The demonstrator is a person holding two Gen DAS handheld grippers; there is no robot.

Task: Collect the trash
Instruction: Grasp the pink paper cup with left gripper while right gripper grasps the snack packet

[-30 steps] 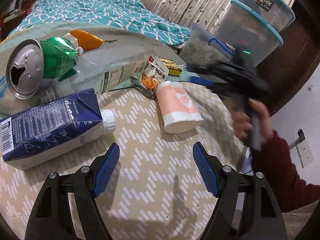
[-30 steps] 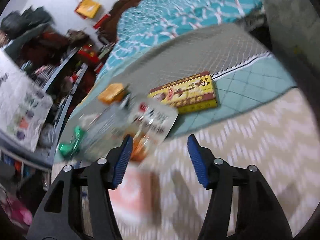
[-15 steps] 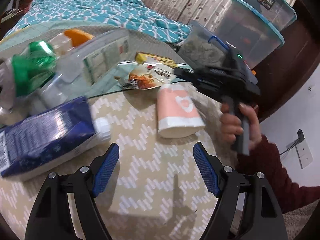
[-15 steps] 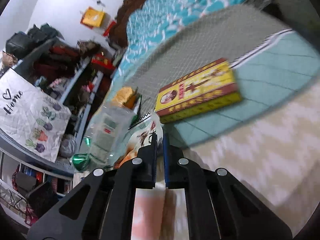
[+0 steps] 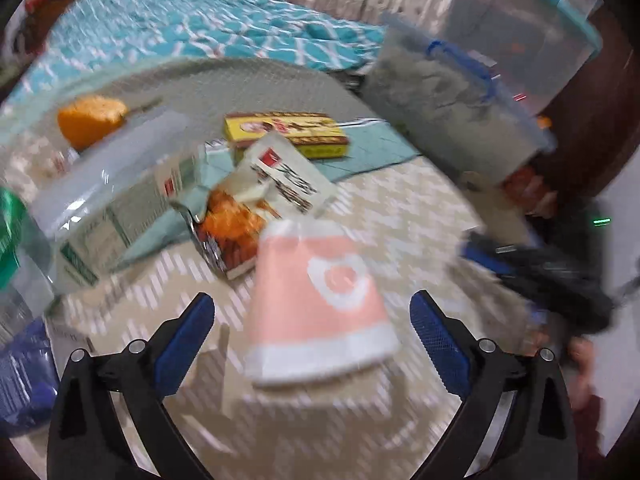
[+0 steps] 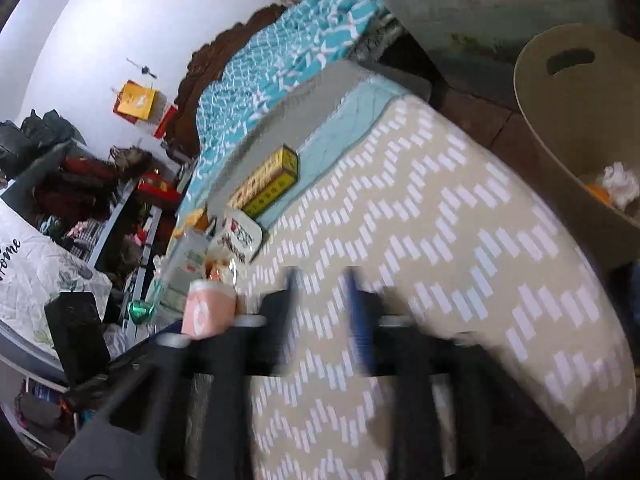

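Observation:
A pink paper cup (image 5: 320, 304) lies on its side on the zigzag cloth, between the open fingers of my left gripper (image 5: 312, 332), which holds nothing. Behind it lie an opened snack wrapper (image 5: 256, 204), a clear plastic bottle (image 5: 116, 188), a yellow box (image 5: 288, 132) and an orange packet (image 5: 90, 118). My right gripper (image 6: 322, 304) is blurred, open and empty above the cloth, to the right of the cup (image 6: 208, 314). A tan bin (image 6: 568, 120) with trash inside stands at the right.
A blue carton (image 5: 24, 376) and a green can (image 5: 8, 240) lie at the left edge. Plastic storage boxes (image 5: 460, 100) stand at the back right. A teal blanket (image 5: 192, 28) covers the bed behind. Cluttered shelves (image 6: 80, 200) stand beyond the table.
My left gripper moved forward to straddle the pink cup. My right gripper, shut half a second ago, has opened and pulled back to the right, away from the wrapper.

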